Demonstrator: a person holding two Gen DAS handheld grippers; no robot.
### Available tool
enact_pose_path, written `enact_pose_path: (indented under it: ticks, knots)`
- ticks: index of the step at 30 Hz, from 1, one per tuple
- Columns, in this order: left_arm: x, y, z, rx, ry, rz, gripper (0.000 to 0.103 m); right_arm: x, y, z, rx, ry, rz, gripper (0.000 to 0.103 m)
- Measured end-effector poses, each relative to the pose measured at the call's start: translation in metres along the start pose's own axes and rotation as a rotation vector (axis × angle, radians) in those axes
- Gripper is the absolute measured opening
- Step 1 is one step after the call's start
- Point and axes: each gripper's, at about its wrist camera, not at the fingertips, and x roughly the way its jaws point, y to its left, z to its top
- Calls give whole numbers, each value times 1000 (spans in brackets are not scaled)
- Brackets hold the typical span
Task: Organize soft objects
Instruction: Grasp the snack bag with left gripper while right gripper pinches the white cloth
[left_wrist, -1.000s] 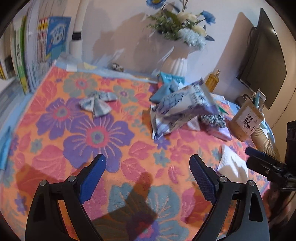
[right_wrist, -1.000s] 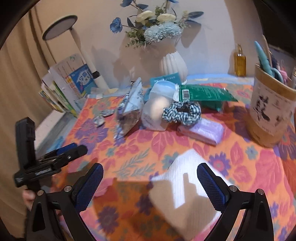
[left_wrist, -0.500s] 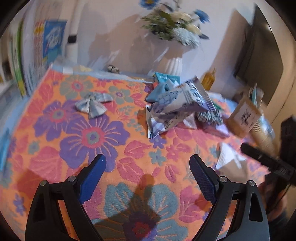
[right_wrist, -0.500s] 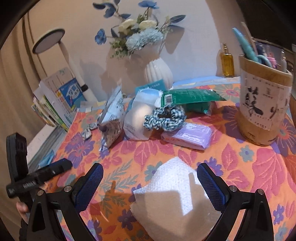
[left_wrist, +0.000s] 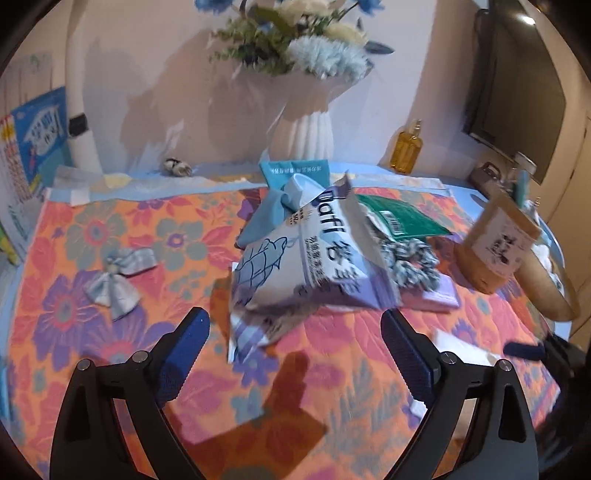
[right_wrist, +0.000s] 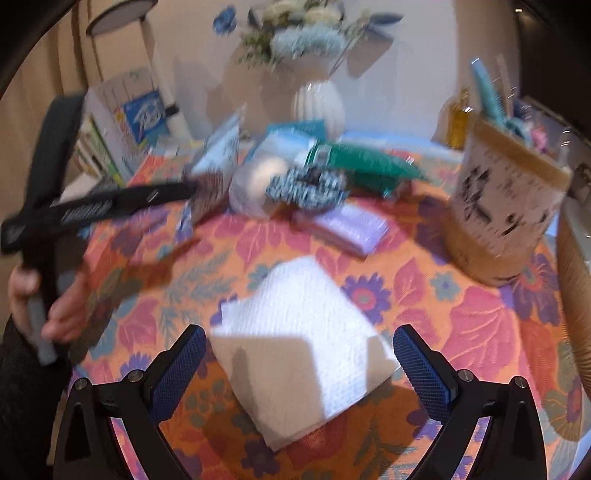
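Right gripper (right_wrist: 299, 350) gapes wide over the folded white paper towel (right_wrist: 303, 339) at lower centre; left gripper (left_wrist: 295, 332), likewise spread and empty, faces the blue-white tissue pack (left_wrist: 306, 262) mid-frame, checked scrunchie (left_wrist: 410, 262) right of it, satin bow (left_wrist: 114, 277) far left

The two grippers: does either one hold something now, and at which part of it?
Nothing is held. The left gripper is open in front of the bag; the right gripper is open around the white cloth.
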Motion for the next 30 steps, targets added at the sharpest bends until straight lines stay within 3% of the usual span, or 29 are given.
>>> enact_pose_path:
  ticks: [4, 6, 8, 11, 15, 22, 25, 27, 30]
  knots:
    - [18, 2, 4, -16, -6, 65, 93, 12, 5, -5, -59, 46, -17, 101]
    - [20, 1, 5, -21, -13, 56, 90, 16, 3, -6, -57, 58, -15, 101]
    - [24, -3, 6, -2, -18, 52, 76, 20, -1, -6, -42, 66, -13, 102]
    - [30, -13, 6, 51, -29, 95, 69, 21, -5, -5, -26, 64, -2, 103]
    - [23, -14, 3, 66, -69, 81, 56, 24, -1, -3, -49, 79, -33, 103]
    - [15, -10, 0, 47, -108, 81, 56, 29, 11, -2, -65, 79, -96, 103]
    - [10, -8, 0, 37, -130, 56, 56, 26, 13, 0, -59, 55, -96, 87]
    - [8, -5, 0, 20, -135, 33, 55, 22, 14, 2, -50, 34, -99, 48]
    - [5, 4, 1, -20, -138, -8, 53, 22, 12, 8, -14, 31, -108, 19]
